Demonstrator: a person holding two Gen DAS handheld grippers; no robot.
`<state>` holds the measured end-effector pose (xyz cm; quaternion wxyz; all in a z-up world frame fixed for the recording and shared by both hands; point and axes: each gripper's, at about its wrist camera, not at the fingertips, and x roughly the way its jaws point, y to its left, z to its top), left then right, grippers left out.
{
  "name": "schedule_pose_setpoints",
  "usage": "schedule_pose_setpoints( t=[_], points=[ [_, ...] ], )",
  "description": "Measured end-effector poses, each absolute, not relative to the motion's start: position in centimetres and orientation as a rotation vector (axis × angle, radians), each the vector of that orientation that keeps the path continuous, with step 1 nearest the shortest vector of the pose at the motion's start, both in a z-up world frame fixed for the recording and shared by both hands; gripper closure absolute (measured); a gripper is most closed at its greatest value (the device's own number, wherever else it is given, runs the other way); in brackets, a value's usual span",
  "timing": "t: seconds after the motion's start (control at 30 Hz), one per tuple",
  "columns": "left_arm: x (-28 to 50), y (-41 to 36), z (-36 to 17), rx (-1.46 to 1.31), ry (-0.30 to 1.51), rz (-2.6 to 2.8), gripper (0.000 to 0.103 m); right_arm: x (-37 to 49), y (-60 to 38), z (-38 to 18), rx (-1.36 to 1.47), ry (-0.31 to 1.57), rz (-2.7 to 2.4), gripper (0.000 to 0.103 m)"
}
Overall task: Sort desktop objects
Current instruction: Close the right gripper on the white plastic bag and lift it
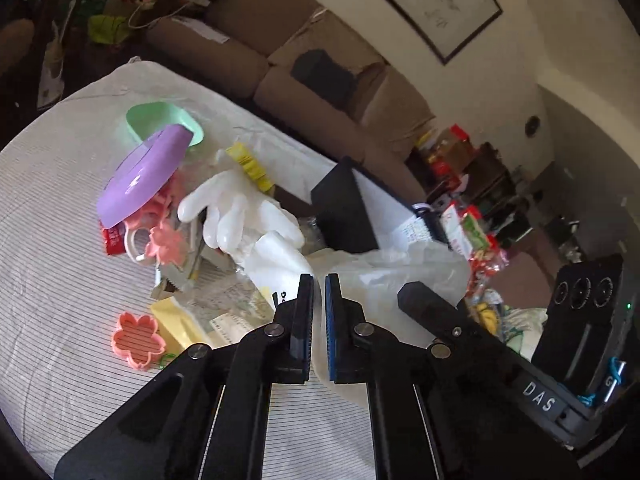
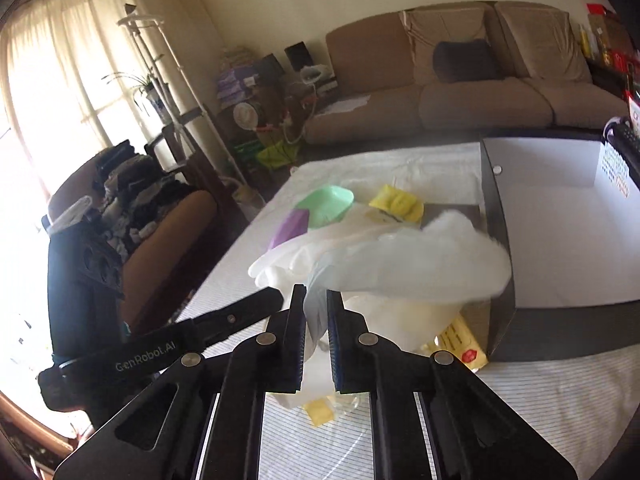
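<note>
A white rubber glove [image 1: 240,216] hangs above the striped tablecloth, fingers pointing left. My left gripper [image 1: 319,280] is shut on its cuff. My right gripper [image 2: 316,294] is shut on a clear plastic bag [image 2: 400,264] that lies bunched beside the glove and against the black box [image 2: 560,240]. In the left wrist view the right gripper's finger [image 1: 432,312] reaches in from the right over the bag [image 1: 400,276]. The black box [image 1: 348,216] with a white inside stands behind the glove.
A purple dish [image 1: 144,176] leans on a green dish [image 1: 168,120]. Pink flower cutters [image 1: 138,338], a yellow packet [image 1: 176,320], a yellow brush [image 1: 250,166] and snack packs [image 1: 476,240] lie around. A sofa [image 2: 460,92] stands beyond the table.
</note>
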<state>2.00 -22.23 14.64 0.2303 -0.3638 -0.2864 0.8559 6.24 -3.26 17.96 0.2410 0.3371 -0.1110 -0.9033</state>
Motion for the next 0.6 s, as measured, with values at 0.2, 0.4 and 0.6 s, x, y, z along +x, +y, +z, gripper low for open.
schedule_pose_setpoints(
  t=[0.2,0.4,0.6],
  points=[
    [4.5,-21.0,18.3,-0.821,-0.775,2.270,0.098,8.2,-1.5,22.7,0.819,-0.365,-2.430,0.094],
    [6.8,-18.7,21.9,-0.820,-0.592,2.359,0.097,9.8,0.8,23.7,0.810,-0.439,-2.410,0.094],
    [6.8,-19.5,20.1,-0.954,-0.445,2.475,0.008,10.9,2.7,24.3,0.800,-0.459,-2.408,0.095]
  ],
)
